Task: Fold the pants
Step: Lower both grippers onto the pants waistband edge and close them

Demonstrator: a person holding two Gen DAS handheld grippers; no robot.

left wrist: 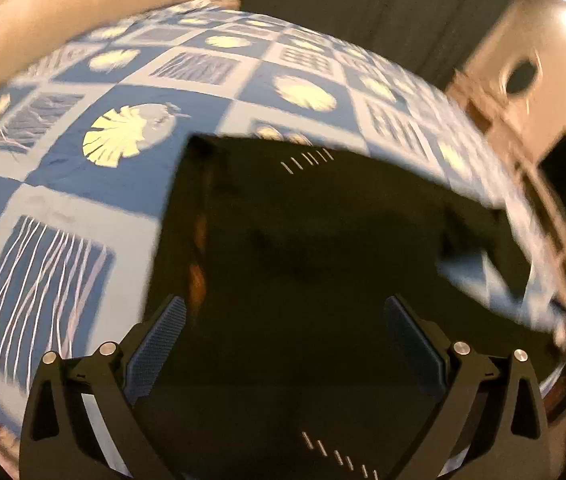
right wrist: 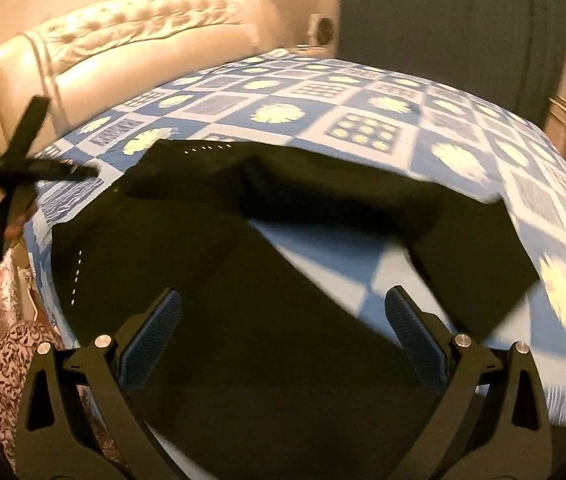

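Black pants lie spread on a bed with a blue and white patterned sheet. In the right wrist view the pants show a waist part near me and two legs that part in a V, with sheet between them. My left gripper is open and empty just above the dark cloth. My right gripper is open and empty above the near part of the pants. The left gripper also shows in the right wrist view, held by a hand at the bed's left edge.
A cream tufted headboard stands at the far left of the bed. A dark curtain hangs behind it. Wooden furniture stands to the right of the bed. Patterned cloth shows at the near left.
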